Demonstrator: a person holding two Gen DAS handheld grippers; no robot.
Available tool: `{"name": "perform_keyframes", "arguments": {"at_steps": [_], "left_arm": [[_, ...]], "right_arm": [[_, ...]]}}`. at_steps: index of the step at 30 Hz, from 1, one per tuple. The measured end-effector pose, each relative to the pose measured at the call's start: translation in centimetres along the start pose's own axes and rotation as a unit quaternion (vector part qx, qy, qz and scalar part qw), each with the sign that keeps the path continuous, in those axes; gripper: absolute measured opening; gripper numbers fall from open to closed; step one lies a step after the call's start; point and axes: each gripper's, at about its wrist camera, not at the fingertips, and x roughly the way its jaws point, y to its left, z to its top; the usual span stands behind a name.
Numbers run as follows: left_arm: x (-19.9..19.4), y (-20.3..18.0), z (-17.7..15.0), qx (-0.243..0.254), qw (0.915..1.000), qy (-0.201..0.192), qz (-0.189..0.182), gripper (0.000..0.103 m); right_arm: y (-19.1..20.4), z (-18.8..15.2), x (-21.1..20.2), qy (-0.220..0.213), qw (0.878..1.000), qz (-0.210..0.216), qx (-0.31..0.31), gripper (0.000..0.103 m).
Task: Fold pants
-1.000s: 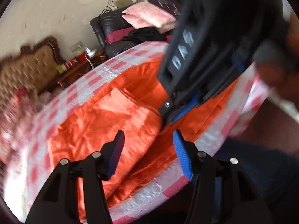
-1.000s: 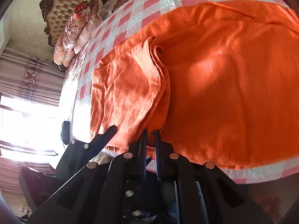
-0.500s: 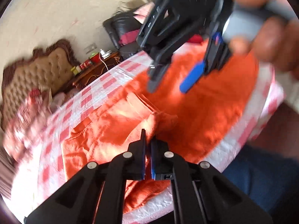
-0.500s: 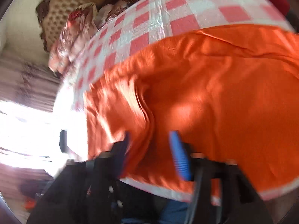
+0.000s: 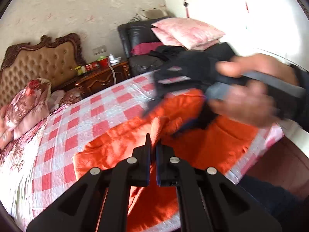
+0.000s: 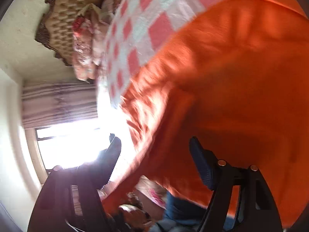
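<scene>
The orange pants (image 5: pixel 202 148) lie spread on the checked bedspread (image 5: pixel 108 108). My left gripper (image 5: pixel 153 141) is shut on a raised fold of the pants (image 5: pixel 156 123) and holds it above the bed. My right gripper (image 6: pixel 155 154) is open, close over the pants (image 6: pixel 241 89), with nothing between its fingers. In the left wrist view the right gripper (image 5: pixel 183 85) and the hand holding it hover blurred over the far part of the pants.
A tufted headboard (image 5: pixel 38 65), floral pillows (image 5: pixel 25 106), a nightstand (image 5: pixel 102 75) with small items and a black sofa (image 5: pixel 143 44) with pink cushions stand beyond the bed. The bed's near edge (image 5: pixel 251 166) drops to the floor. A bright window (image 6: pixel 77 145) shows in the right wrist view.
My left gripper shut on a fold of the pants and lifted it. My right gripper opened, let go of the cloth and swung away over the pants.
</scene>
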Motion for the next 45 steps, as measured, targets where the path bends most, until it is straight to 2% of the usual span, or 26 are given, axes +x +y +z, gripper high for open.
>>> {"name": "perform_keyframes", "arguments": {"at_steps": [2, 3, 4, 8, 13, 16, 21, 23, 25, 28, 30, 34, 39, 41, 43, 44, 45], "left_arm": [[0.2, -1.2, -0.7, 0.023, 0.9996, 0.013, -0.012, 0.004], [0.5, -2.0, -1.1, 0.038, 0.9990, 0.021, -0.014, 0.004], [1.0, -2.6, -1.5, 0.047, 0.9983, 0.030, -0.016, 0.004], [3.5, -4.5, -2.5, 0.060, 0.9964, 0.051, -0.030, 0.004], [5.2, -6.2, -3.0, 0.088, 0.9939, 0.058, -0.030, 0.004], [6.2, -6.6, -3.6, 0.087, 0.9936, 0.067, -0.028, 0.004], [7.0, -6.4, -4.2, 0.065, 0.9940, 0.079, -0.037, 0.004], [7.4, -5.7, -4.2, 0.035, 0.9939, 0.089, -0.055, 0.004], [8.0, -4.7, -4.4, -0.003, 0.9922, 0.098, -0.077, 0.005], [8.3, -3.4, -4.3, -0.050, 0.9876, 0.107, -0.104, 0.005], [8.2, -3.4, -4.3, -0.057, 0.9867, 0.110, -0.106, 0.006], [8.1, -4.0, -4.1, -0.057, 0.9853, 0.117, -0.110, 0.020], [8.2, -4.6, -3.8, -0.062, 0.9823, 0.127, -0.122, 0.032], [8.2, -4.7, -3.8, -0.061, 0.9820, 0.130, -0.123, 0.034], [8.1, -4.6, -3.8, -0.062, 0.9815, 0.131, -0.125, 0.035], [8.2, -4.5, -3.8, -0.064, 0.9812, 0.131, -0.126, 0.035], [8.2, -4.5, -3.7, -0.066, 0.9810, 0.132, -0.126, 0.035]], "right_arm": [[0.9, 1.2, 0.0, -0.028, 0.999, -0.024, -0.027, 0.045], [2.0, 1.7, 0.3, -0.037, 0.996, -0.051, -0.064, 0.018], [2.9, 1.8, 0.2, -0.048, 0.992, -0.077, -0.092, 0.014], [5.4, 0.2, 0.6, -0.083, 0.963, -0.166, -0.195, 0.013], [5.1, -0.8, -0.1, -0.117, 0.941, -0.219, -0.230, 0.012], [5.0, -0.9, -0.5, -0.126, 0.932, -0.239, -0.243, 0.012], [4.5, -1.5, 0.6, -0.135, 0.912, -0.284, -0.264, 0.012], [4.3, -1.8, 1.2, -0.137, 0.900, -0.308, -0.277, 0.012], [4.0, -1.9, 1.7, -0.138, 0.893, -0.321, -0.285, 0.012], [3.3, -1.9, 2.0, -0.141, 0.890, -0.328, -0.284, 0.012], [3.2, -2.1, 2.1, -0.144, 0.887, -0.331, -0.289, 0.012], [3.4, -2.2, 2.2, -0.147, 0.878, -0.340, -0.302, 0.012], [3.5, -2.7, 2.3, -0.154, 0.870, -0.348, -0.313, 0.012], [3.7, -2.8, 2.0, -0.163, 0.870, -0.346, -0.311, 0.016], [4.1, -3.1, 1.0, -0.191, 0.863, -0.354, -0.305, 0.039], [4.6, -3.5, -0.1, -0.221, 0.853, -0.365, -0.300, 0.044], [4.9, -3.8, -1.0, -0.242, 0.849, -0.364, -0.298, 0.048]]}}
